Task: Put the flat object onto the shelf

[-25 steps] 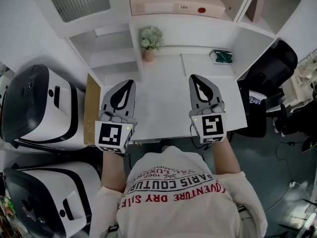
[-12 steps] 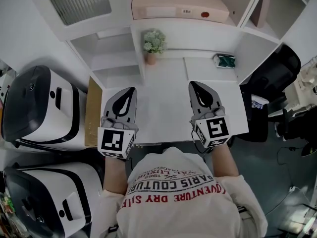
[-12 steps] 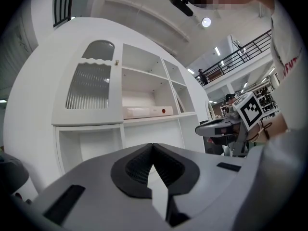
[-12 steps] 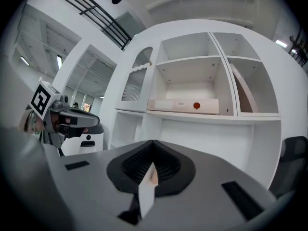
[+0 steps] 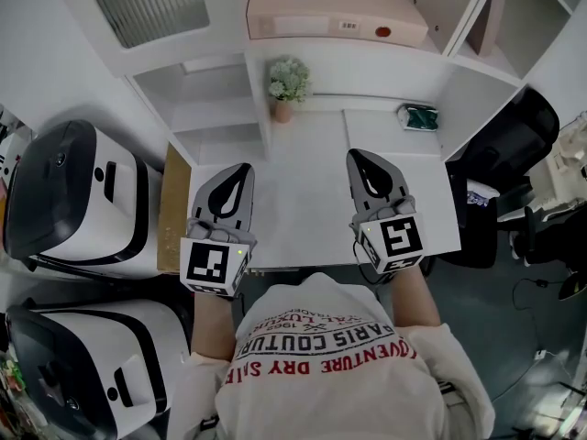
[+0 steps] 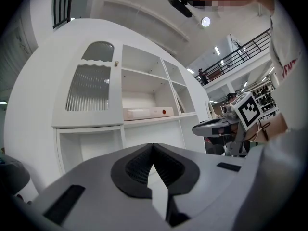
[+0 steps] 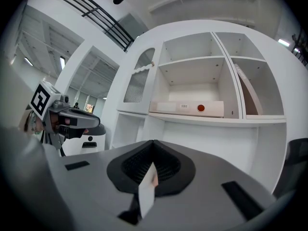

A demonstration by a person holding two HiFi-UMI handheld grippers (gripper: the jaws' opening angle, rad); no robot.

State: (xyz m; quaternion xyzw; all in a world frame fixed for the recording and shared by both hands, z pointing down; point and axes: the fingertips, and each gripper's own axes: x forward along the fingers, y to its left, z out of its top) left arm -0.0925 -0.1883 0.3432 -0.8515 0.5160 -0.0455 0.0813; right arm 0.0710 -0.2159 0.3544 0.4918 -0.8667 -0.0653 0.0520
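A flat pale-pink box [image 5: 335, 12] with a red dot lies on a middle shelf of the white unit; it also shows in the left gripper view [image 6: 144, 113] and the right gripper view [image 7: 187, 108]. My left gripper [image 5: 240, 169] hovers over the left part of the white desk [image 5: 303, 186], shut and empty, its tips meeting [image 6: 153, 146]. My right gripper [image 5: 359, 155] is held level over the desk's right part, also shut with nothing in it [image 7: 153, 142]. Both point towards the shelves, well short of the box.
A small potted plant [image 5: 286, 85] and a green object [image 5: 420, 115] stand at the desk's back. A thin board [image 7: 250, 93] leans in the right shelf compartment. Two white appliances [image 5: 64, 200] stand at the left, a black chair [image 5: 500, 145] at the right.
The right gripper has rolled a little and edged slightly left. The left gripper has stayed where it was. Both remain shut.
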